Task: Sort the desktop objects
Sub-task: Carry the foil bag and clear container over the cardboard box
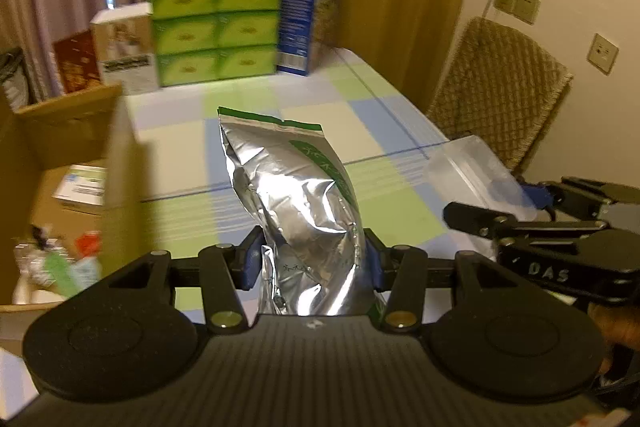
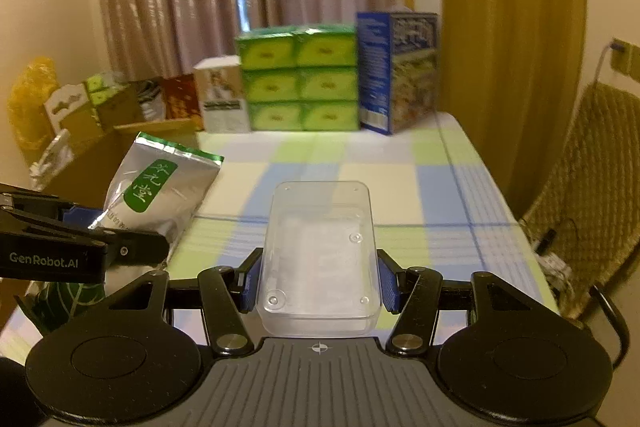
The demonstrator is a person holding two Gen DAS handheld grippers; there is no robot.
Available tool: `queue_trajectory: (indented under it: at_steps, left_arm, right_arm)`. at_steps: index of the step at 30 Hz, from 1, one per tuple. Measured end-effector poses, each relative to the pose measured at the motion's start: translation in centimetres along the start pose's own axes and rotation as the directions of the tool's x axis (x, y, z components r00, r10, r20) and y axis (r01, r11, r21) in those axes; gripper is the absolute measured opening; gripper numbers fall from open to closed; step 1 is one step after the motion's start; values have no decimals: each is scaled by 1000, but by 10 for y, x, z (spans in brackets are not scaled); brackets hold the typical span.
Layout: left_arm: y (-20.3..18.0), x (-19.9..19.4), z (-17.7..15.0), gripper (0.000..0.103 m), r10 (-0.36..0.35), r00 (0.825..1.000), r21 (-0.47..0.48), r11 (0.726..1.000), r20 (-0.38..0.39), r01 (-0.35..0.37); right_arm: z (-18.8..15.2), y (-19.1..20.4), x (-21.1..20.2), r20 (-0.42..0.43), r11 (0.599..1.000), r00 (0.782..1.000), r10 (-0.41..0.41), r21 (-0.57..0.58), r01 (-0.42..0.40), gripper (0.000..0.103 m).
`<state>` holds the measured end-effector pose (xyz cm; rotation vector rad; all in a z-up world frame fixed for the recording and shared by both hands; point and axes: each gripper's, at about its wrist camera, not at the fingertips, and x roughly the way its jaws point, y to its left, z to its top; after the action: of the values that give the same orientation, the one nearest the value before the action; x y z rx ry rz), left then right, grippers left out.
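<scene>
My left gripper [image 1: 312, 259] is shut on a silver foil pouch [image 1: 296, 195] with a green label, held upright above the checked tablecloth. The same pouch [image 2: 156, 195] shows at the left of the right wrist view, with the left gripper [image 2: 80, 251] below it. My right gripper [image 2: 318, 283] is shut on a clear plastic box [image 2: 320, 251], held between the blue pads. That box [image 1: 476, 175] and the right gripper [image 1: 560, 227] show at the right of the left wrist view.
An open cardboard box [image 1: 72, 163] with several items inside stands at the left. Green tissue packs [image 1: 216, 27], a blue carton [image 1: 296, 15] and a white box [image 1: 126, 51] line the far table edge. A chair [image 1: 500, 87] stands at the right.
</scene>
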<state>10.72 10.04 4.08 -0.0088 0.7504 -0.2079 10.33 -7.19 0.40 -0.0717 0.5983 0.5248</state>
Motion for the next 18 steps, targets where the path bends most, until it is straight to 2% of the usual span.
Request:
queue_trajectory:
  at_steps: [10,18]
  left_arm:
    - [72,-61,-5,44,113,993,-34,993,24,-112]
    - [140,-94,-12,44,205,979,-64,977,11,-204]
  right_arm:
    - [24,75,13,-8,989,990,139,-50,-140,54]
    - [42,133,39,-42,971,975,220,-89,-223,54]
